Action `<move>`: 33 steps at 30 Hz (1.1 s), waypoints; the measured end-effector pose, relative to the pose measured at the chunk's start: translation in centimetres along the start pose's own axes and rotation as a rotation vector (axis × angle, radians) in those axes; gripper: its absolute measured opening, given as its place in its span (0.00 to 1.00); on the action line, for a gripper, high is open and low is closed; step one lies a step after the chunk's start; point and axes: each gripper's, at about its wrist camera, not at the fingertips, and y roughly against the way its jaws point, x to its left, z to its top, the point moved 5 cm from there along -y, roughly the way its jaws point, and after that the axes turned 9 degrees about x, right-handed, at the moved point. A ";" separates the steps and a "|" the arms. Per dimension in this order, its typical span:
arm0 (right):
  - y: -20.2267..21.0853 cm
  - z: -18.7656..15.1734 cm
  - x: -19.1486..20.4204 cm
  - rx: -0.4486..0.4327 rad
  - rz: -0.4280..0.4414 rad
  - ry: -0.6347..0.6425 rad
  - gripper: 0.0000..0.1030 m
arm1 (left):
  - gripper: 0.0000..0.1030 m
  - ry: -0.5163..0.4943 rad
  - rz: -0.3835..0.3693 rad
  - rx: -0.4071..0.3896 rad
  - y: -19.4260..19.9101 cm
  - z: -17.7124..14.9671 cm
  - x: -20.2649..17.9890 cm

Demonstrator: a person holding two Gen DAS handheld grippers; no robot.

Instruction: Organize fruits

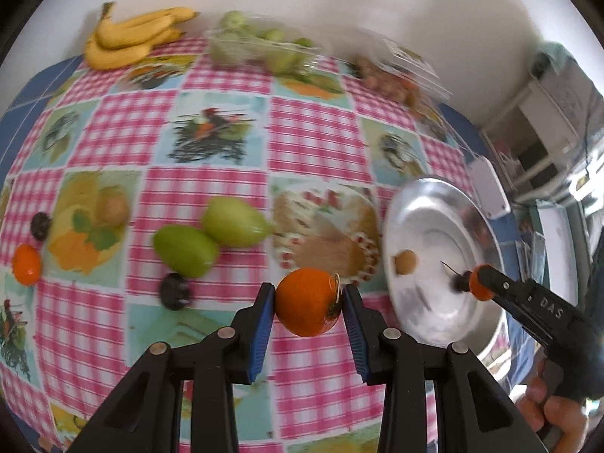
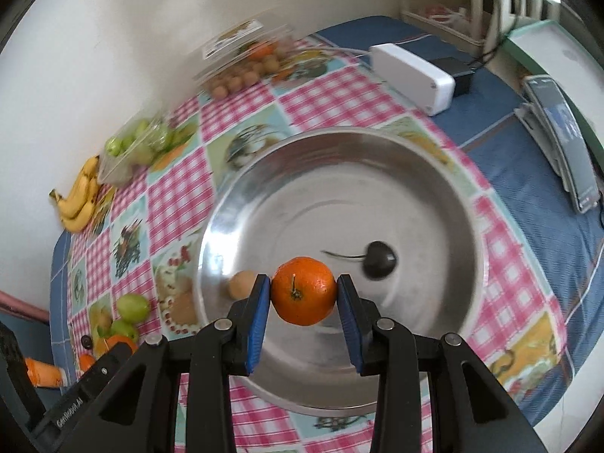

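Note:
My left gripper (image 1: 307, 302) is shut on an orange mandarin (image 1: 305, 300), held above the checked tablecloth just left of the steel bowl (image 1: 400, 204). My right gripper (image 2: 304, 290) is shut on a second mandarin (image 2: 302, 292) over the steel bowl (image 2: 339, 137). From the left wrist view the right gripper (image 1: 477, 283) reaches in over the bowl from the right. In the bowl lie a small brown fruit (image 2: 241, 283) and a dark fruit with a stem (image 2: 379, 258). On the cloth lie two green fruits (image 1: 185, 251), two dark fruits (image 1: 174, 290) and a small orange (image 1: 26, 264).
Bananas (image 1: 132, 37) and two clear boxes, one of green fruits (image 1: 260, 45) and one of brown fruits (image 1: 392, 75), line the wall. A white box (image 2: 411, 71) and a phone on a stand (image 2: 566, 139) sit beyond the bowl. A hand (image 1: 551, 404) holds the right gripper.

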 end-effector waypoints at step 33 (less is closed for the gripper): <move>-2.0 3.3 -1.8 -0.017 -0.004 0.006 0.37 | 0.38 -0.199 -0.011 -0.009 -5.3 4.5 -10.3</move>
